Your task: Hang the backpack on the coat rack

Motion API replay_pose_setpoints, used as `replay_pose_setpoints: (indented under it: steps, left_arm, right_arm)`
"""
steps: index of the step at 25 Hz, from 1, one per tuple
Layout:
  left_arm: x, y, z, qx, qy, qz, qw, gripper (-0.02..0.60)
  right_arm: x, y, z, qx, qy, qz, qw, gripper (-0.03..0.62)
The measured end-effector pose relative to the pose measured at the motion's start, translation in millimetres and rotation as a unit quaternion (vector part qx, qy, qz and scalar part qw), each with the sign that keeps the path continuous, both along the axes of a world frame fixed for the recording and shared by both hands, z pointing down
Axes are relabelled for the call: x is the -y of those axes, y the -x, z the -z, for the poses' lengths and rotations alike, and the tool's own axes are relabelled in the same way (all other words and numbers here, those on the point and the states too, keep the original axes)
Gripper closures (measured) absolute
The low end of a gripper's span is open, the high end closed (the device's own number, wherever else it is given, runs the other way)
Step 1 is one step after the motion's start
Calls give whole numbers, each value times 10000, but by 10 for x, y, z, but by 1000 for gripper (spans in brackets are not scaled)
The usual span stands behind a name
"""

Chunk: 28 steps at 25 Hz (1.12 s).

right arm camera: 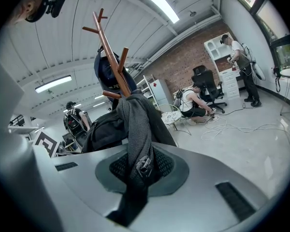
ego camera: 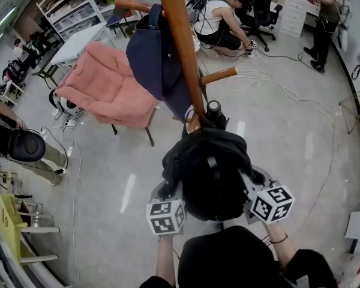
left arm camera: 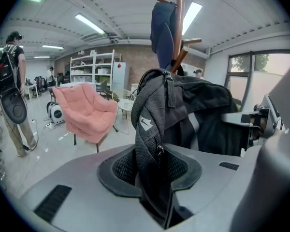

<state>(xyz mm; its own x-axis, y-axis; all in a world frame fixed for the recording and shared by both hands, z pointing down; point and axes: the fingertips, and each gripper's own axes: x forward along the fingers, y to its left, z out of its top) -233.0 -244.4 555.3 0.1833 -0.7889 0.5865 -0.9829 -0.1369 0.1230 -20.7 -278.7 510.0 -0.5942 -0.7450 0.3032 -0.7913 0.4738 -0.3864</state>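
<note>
A black backpack (ego camera: 207, 173) hangs between my two grippers, close against the wooden coat rack pole (ego camera: 181, 41), below a side peg (ego camera: 219, 75). A navy garment (ego camera: 153, 59) hangs higher on the rack. My left gripper (ego camera: 168, 192) is shut on a black webbed shoulder strap (left arm camera: 152, 129), which runs down between its pads (left arm camera: 121, 170). My right gripper (ego camera: 252, 186) is shut on a grey-black strap (right arm camera: 135, 124) with a buckle between its pads (right arm camera: 166, 167). In the left gripper view the backpack's body (left arm camera: 203, 115) fills the middle, with the rack (left arm camera: 180, 28) rising behind it.
A pink armchair (ego camera: 108, 86) stands left of the rack. A person crouches by an office chair (ego camera: 225, 20) at the back, with cables (ego camera: 270, 77) on the floor. Another person (ego camera: 324, 17) stands far right. Shelving (ego camera: 84, 8) lines the back left.
</note>
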Motion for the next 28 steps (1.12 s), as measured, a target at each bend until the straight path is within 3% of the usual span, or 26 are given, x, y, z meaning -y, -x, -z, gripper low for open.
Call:
replay_pose_setpoints:
  steps: [28]
  left_arm:
    - [244, 8, -369, -113, 42, 129, 9998, 463]
  right_arm:
    - [191, -7, -322, -221, -207, 49, 9995, 563]
